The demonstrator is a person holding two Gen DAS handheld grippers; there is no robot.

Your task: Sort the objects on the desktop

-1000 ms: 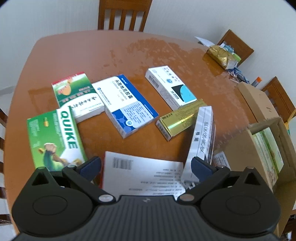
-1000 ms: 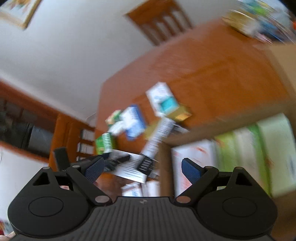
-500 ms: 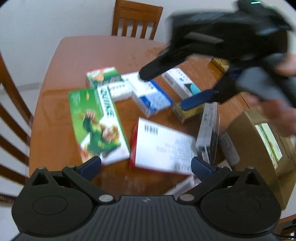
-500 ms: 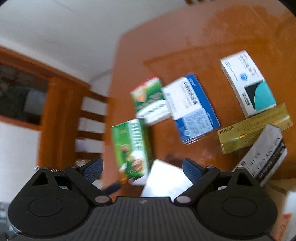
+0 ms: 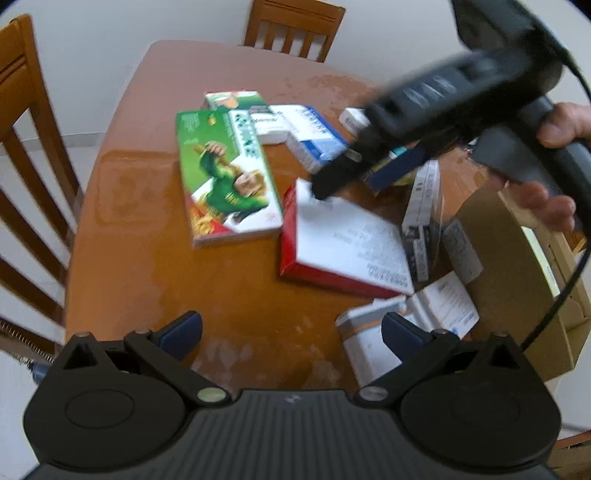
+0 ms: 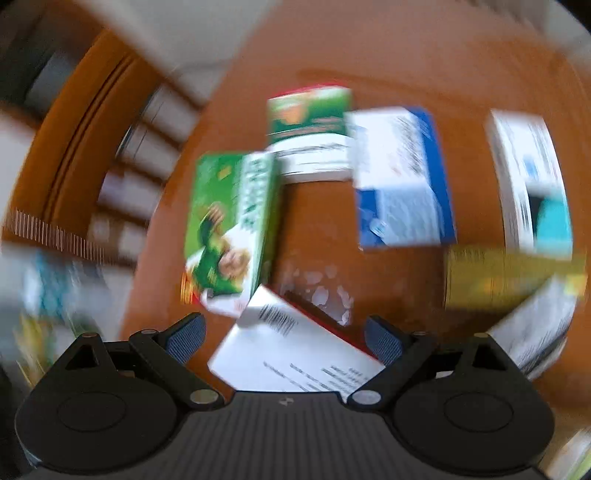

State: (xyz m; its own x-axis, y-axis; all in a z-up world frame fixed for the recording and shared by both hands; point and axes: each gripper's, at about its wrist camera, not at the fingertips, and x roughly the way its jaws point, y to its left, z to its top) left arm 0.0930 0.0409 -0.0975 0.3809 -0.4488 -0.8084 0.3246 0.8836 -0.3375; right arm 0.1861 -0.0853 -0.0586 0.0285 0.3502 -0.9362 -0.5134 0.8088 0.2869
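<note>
Wooden table (image 5: 140, 258) strewn with medicine boxes, both grippers spread wide and empty.

Right gripper (image 6: 284, 338) hangs over the white-and-red box (image 5: 347, 240), one fingertip (image 5: 325, 184) at its far corner; left gripper (image 5: 291, 330) hovers nearer, over bare wood. Green box (image 5: 225, 177) lies just beside. Since half a second ago the right gripper has dropped lower toward that box.

You're in a home dining room: round wooden table (image 5: 155, 258), slat-backed wooden chairs (image 5: 295, 26) against plain white walls, medicine boxes (image 5: 225, 173) scattered across it, open cardboard box (image 5: 517, 295) at the edge.
</note>
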